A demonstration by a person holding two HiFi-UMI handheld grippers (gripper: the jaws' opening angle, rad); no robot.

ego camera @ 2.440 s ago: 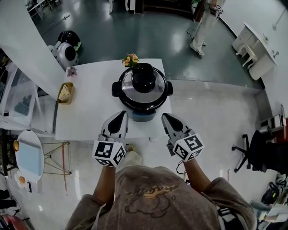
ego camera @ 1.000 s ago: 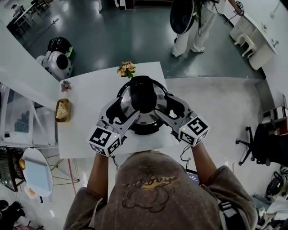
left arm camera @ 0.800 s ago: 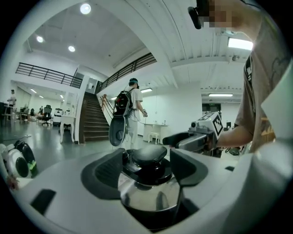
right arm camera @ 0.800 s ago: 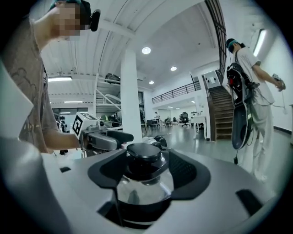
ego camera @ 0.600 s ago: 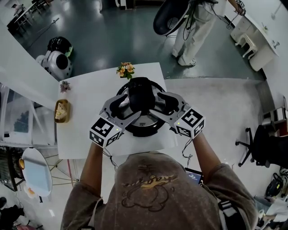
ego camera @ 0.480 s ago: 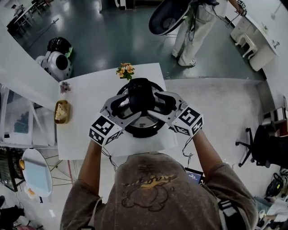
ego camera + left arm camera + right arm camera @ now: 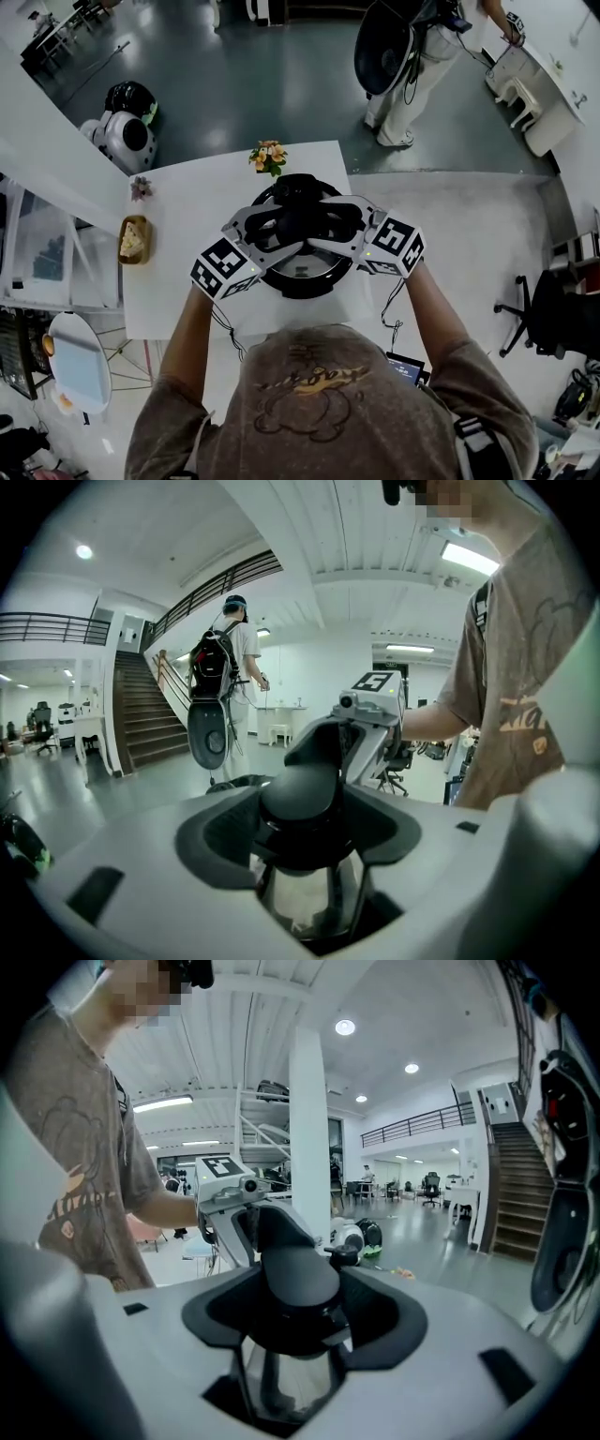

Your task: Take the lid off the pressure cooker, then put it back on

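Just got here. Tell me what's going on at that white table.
A person stands at the white table with a claw in each hand, both reaching in from opposite sides around the black handle on the lid of the pressure cooker. The jaws of the left claw are closing with the handle between them. It also sits between the jaws of the right claw, though whether those press it is unclear. The lid is still on.

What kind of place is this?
Probably a big office or robot lab hall: it has a staircase, an office chair and a round white robot on the shiny floor.
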